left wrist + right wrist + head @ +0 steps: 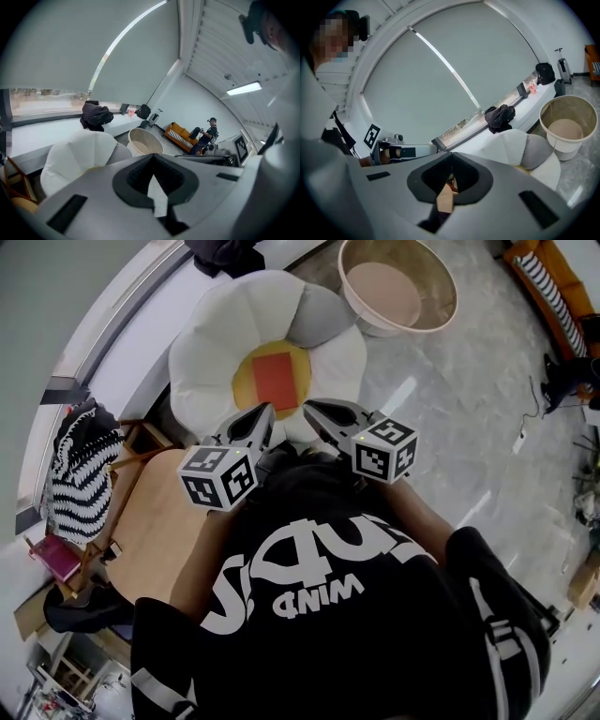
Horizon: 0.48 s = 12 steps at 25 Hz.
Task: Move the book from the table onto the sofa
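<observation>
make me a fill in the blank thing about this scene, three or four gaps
1. The book lying on the flower-shaped sofa is ___ in colour.
2. It rests on the sofa's ___ centre.
3. The left gripper and right gripper both have their fingers ___, holding nothing.
4. The beige tub beside the sofa is ___ in shape.
Missing words: red; yellow; shut; round.

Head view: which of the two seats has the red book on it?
The white flower-shaped seat in the upper middle; the book lies on its yellow centre. The orange sofa stands apart at the top right edge.
</observation>
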Each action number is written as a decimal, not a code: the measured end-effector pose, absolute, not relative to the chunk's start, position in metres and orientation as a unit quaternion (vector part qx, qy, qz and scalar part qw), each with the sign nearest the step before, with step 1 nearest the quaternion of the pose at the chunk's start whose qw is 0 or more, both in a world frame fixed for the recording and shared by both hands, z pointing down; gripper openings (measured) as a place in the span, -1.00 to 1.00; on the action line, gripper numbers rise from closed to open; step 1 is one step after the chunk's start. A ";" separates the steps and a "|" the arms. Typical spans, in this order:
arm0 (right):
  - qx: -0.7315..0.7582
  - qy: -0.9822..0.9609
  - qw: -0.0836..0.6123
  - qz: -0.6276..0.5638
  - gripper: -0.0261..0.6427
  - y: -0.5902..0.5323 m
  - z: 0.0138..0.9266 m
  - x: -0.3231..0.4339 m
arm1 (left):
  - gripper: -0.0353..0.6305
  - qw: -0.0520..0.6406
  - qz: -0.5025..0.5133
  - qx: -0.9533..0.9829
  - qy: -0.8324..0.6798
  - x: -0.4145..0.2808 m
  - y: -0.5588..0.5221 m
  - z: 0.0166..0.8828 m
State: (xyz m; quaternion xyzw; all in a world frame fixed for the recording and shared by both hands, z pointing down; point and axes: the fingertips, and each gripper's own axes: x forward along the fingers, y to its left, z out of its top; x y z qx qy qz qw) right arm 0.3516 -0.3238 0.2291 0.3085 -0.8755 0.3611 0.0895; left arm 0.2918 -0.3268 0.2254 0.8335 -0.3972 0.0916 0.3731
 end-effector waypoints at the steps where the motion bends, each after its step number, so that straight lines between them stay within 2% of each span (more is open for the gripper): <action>1: 0.309 -0.881 0.086 0.348 -0.92 -0.326 0.223 0.353 | -0.87 0.360 0.089 0.840 -0.396 0.293 -0.329 0.218; 12: 0.298 -0.932 0.034 0.206 -0.92 -0.343 0.151 0.366 | -0.87 0.257 0.025 0.893 -0.368 0.297 -0.341 0.155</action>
